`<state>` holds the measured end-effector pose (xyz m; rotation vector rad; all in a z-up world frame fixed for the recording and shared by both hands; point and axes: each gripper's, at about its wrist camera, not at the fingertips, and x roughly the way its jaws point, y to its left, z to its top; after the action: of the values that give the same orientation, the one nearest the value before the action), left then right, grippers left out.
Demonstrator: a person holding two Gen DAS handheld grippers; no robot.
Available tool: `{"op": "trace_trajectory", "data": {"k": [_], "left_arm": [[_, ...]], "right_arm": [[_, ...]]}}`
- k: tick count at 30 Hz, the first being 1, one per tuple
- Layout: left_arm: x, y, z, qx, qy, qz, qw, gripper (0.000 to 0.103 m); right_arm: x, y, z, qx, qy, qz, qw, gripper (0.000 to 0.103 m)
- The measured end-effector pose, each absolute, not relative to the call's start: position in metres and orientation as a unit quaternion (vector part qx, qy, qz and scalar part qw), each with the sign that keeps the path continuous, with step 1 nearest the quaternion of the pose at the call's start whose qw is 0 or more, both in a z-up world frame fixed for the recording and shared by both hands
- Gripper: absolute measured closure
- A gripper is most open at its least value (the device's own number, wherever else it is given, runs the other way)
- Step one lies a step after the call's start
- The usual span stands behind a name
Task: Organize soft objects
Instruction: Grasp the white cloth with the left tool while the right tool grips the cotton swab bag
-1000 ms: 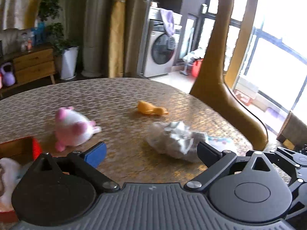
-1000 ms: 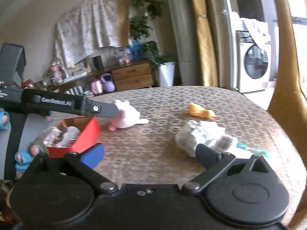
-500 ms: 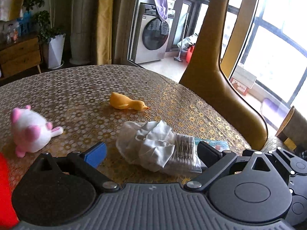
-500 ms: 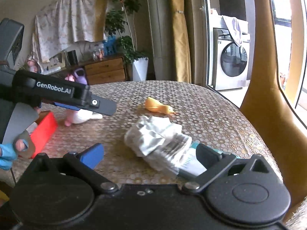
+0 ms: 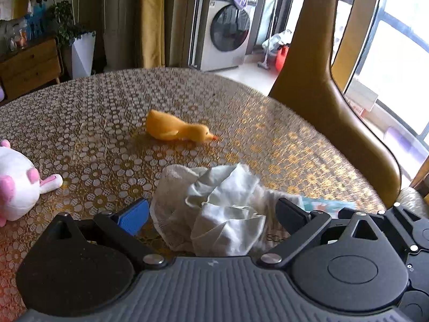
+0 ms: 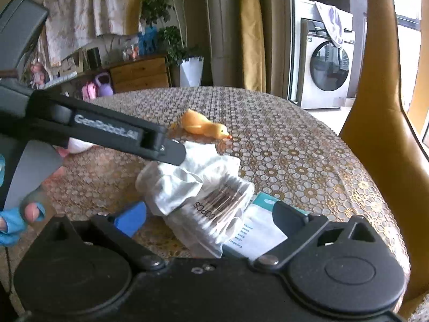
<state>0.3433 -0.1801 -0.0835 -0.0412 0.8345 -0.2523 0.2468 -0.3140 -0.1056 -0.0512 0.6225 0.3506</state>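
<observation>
The left gripper (image 5: 211, 212) is spread wide open, its blue-padded finger and its black finger standing on either side of a crumpled white cloth (image 5: 214, 209) that lies on the patterned tabletop (image 5: 268, 134); neither finger presses it. In the right wrist view the left gripper (image 6: 171, 153) reaches in from the left, its tip over the far edge of the cloth (image 6: 185, 179). The right gripper (image 6: 209, 214) is open too, with nothing between its fingers, and hovers at the near side of the same pile.

The cloth has no clear long axis; it is bunched into a rough mound. Against its near-right side lies a clear packet of cotton swabs (image 6: 225, 209), its long axis running from near-left to far-right, resting partly on a flat white and teal pack (image 6: 260, 230).

Beyond the cloth a yellow toy duck (image 5: 177, 130) lies flat on the tabletop, its long axis roughly left to right, beak pointing right toward the tan chair (image 5: 321, 86). A white and pink plush toy (image 5: 18, 185) sits at the left edge, well apart from the duck.
</observation>
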Motion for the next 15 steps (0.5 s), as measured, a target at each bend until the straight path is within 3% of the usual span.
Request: {"op": "trace_trajectory", "data": {"k": [10,15], "left_arm": [[0.356,-0.190,-0.109,-0.004,0.415,-0.124,0.901,0.003],[0.357,-0.197,-0.114,0.008,0.420,-0.133,0.898,0.031]], "right_arm": [[0.264,-0.304,-0.123,-0.055,0.305,0.178,0.934,0.006],[0.267,-0.298,-0.129,-0.069,0.308,0.174,0.933,0.011]]}}
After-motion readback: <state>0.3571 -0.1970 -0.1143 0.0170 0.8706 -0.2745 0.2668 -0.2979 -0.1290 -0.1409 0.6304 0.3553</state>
